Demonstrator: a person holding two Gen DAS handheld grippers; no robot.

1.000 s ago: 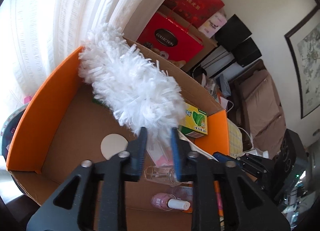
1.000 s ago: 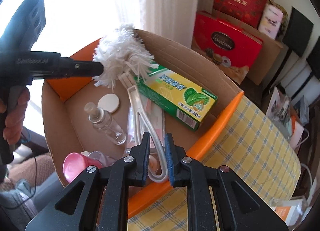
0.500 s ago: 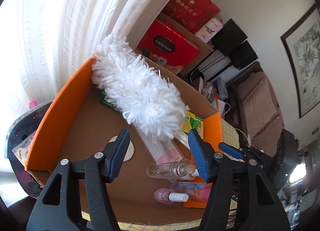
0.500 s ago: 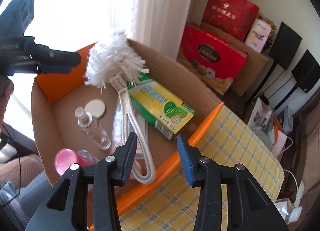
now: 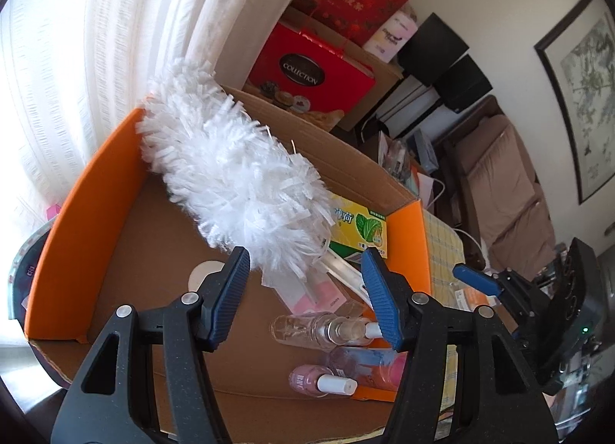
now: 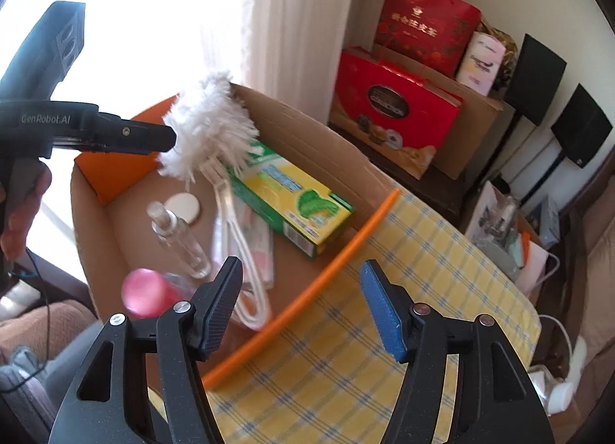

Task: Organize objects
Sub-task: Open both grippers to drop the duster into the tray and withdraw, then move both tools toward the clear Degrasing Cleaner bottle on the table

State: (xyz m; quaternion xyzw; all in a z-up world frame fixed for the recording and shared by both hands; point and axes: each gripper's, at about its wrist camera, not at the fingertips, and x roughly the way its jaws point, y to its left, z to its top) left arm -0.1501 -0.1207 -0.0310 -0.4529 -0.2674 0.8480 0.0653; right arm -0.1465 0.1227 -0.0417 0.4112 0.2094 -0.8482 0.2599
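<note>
A white fluffy duster (image 5: 230, 182) lies in an orange-edged cardboard box (image 5: 77, 221), head against the far corner, its white handle (image 6: 246, 251) running toward the near rim. My left gripper (image 5: 305, 290) is open above the duster's lower end, pads clear of it. In the right wrist view the left gripper (image 6: 165, 136) hovers by the duster head (image 6: 209, 128). My right gripper (image 6: 301, 305) hangs over the box's orange rim (image 6: 307, 282), jaws opening, nothing between them. The box also holds a green carton (image 6: 292, 198), a clear spray bottle (image 6: 178, 238), a pink-capped bottle (image 6: 144, 292) and a white disc (image 6: 184, 207).
The box sits on a yellow checked cloth (image 6: 403, 290). Behind it are white curtains (image 5: 115, 40), red gift boxes (image 6: 392, 113) and black speakers (image 6: 534, 78). A brown sofa (image 5: 507, 194) stands at the right. A hand (image 6: 23, 209) grips the left tool.
Both grippers have opened: the left let go of the duster's lower head, the right let go of its handle. Both drew back a little, and the duster now lies in the box.
</note>
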